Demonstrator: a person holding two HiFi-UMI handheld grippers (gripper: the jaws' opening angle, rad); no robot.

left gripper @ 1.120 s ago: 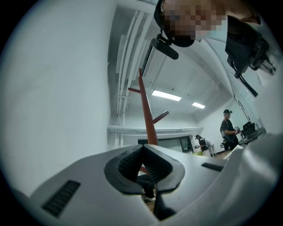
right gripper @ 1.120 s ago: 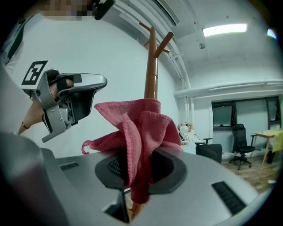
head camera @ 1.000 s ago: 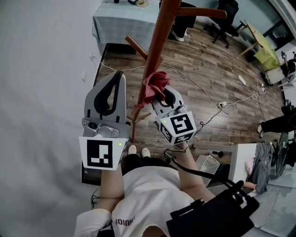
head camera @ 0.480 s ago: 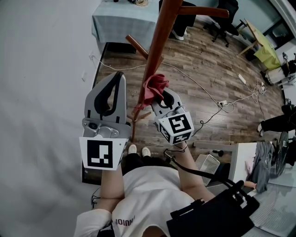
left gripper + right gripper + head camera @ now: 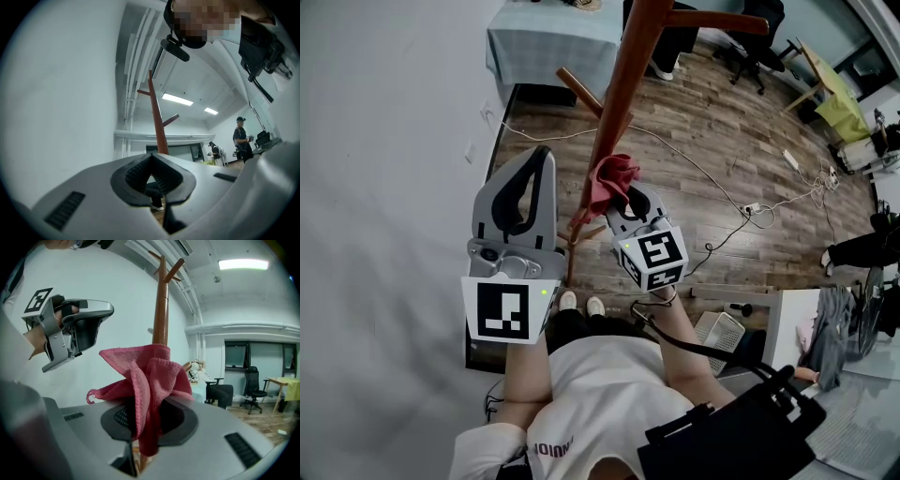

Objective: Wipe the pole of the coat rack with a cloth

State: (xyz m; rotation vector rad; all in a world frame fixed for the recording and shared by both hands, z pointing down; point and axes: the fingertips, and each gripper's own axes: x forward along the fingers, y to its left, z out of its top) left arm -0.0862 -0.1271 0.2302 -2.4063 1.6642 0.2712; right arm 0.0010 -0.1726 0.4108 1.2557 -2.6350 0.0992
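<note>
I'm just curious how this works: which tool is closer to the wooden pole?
Right. The right tool holds the red cloth right at the pole; the left tool hangs off to the pole's left, not touching it.

Head camera: sits on my head and faces forward and steeply down. My torso fills the bottom edge and the wooden floor [image 5: 722,141] lies far below.

Left gripper [image 5: 542,150] camera: looks along its jaws, tilted up toward the ceiling light [image 5: 177,99]. The pole [image 5: 157,122] stands beyond the tips.

Right gripper [image 5: 623,202] camera: also tilted up, with the cloth [image 5: 147,376] very close to the lens.

All three views share the pole. The head view and right gripper view share my left gripper.
</note>
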